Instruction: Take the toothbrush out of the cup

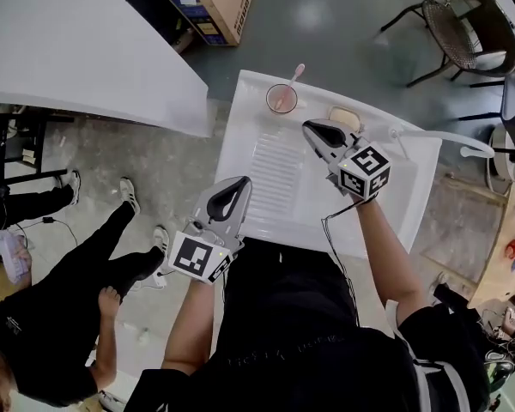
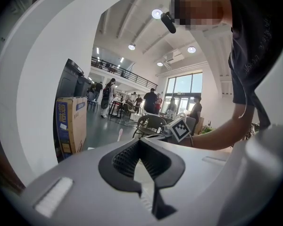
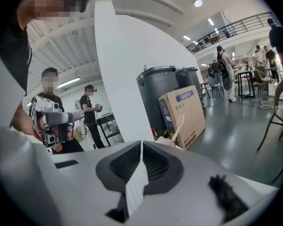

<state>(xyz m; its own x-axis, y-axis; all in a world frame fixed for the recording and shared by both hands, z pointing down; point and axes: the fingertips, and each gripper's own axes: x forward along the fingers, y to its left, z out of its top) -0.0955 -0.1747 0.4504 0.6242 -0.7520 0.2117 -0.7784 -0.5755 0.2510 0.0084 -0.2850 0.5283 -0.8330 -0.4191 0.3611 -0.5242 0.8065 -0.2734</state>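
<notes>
While a pale toothbrush (image 1: 296, 73) leaned in the round translucent pink cup (image 1: 270, 103) on the white ridged worktop (image 1: 275, 174), left gripper (image 1: 242, 183) and right gripper (image 1: 309, 127) kept nothing between clenched jaws.

White washstand (image 1: 240, 148) with cup (image 1: 281, 99), soap (image 1: 344, 117)

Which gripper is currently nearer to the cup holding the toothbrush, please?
Right. The right gripper is just short of the cup; the left gripper is well back, over the sink's near edge.
</notes>
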